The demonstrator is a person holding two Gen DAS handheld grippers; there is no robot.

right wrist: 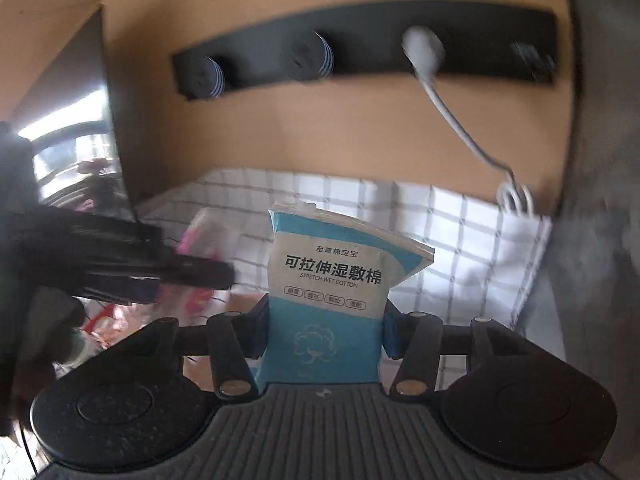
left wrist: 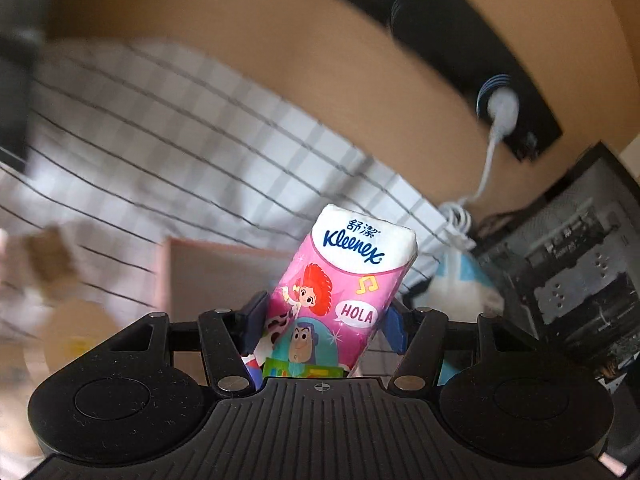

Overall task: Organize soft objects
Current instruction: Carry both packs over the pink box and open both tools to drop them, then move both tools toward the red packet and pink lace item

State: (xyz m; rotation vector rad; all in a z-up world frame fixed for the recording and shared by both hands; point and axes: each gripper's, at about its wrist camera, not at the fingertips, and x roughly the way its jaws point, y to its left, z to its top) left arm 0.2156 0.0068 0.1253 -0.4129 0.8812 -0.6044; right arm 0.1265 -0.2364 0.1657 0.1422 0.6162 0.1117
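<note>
While the left gripper (left wrist: 324, 320) clamps the tissue pack (left wrist: 336, 292) above the pink box (left wrist: 208, 276) and the right gripper (right wrist: 324, 328) clamps the cotton pack (right wrist: 332, 296), either soft pack could slip; the grippers, near together, might collide.

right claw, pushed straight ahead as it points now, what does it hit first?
Probably the checked cloth just beyond the cotton pad pack held in the right claw, then the tan wall. Depth is unclear.

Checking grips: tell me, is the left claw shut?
Shut: the left claw clamps the Kleenex pack, fingers against both sides.
</note>
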